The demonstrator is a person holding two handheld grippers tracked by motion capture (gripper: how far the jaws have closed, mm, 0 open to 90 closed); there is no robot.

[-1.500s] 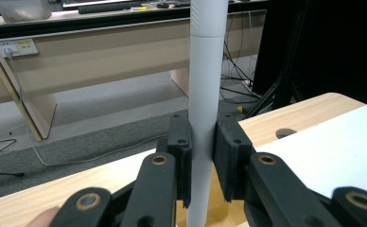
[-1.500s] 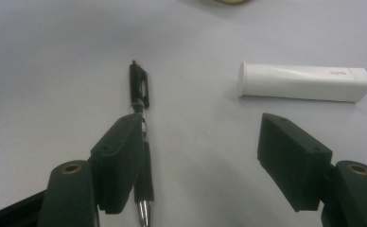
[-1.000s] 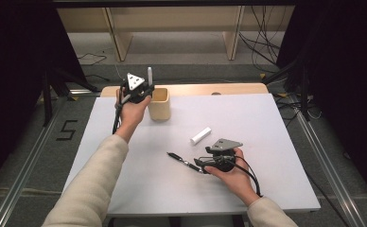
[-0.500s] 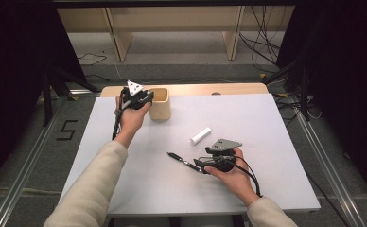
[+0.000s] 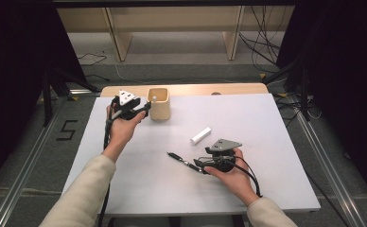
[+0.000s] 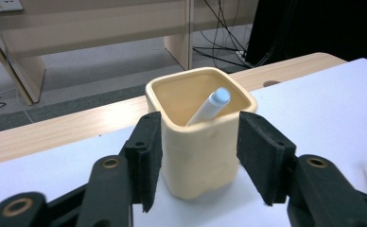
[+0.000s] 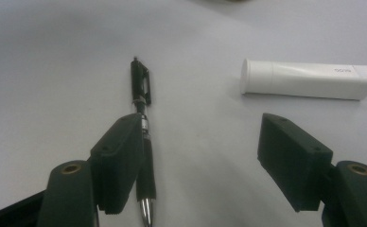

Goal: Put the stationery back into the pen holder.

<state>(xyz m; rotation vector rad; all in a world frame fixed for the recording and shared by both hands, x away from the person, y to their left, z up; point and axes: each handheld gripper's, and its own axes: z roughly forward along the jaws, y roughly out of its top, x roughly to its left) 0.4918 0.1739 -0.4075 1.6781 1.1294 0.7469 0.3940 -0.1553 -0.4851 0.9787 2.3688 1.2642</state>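
Left gripper (image 5: 144,108): jaws have just been opening and now stand spread, gripping nothing. In the left gripper view (image 6: 198,161) they sit either side of the cream cup (image 6: 200,137) without pressing it.

Cream cup (image 5: 159,103): upright near the counter's far left edge, just beside the left gripper. A white marker (image 6: 210,106) leans inside it, cap end up against the far right corner.

Black pen (image 5: 184,161): lying flat on the counter, near the front middle. In the right gripper view the pen (image 7: 143,142) runs along the inner face of the left-hand jaw.

White tube (image 5: 200,135): lying flat, apart from the pen, past the right gripper.

Right gripper (image 5: 198,166): resting low on the counter, jaws wide apart (image 7: 205,165), pinching nothing.

Counter (image 5: 266,123): white sheet over a pale wooden top whose strip shows at the far edge. Beyond it are grey floor, wooden frame legs, loose cables; dark curtains stand at both sides.

Change since a second ago: the marker, then held upright above the cup by the left gripper, is now inside it; the left gripper sits lower. The right gripper, pen and tube are unmoved.
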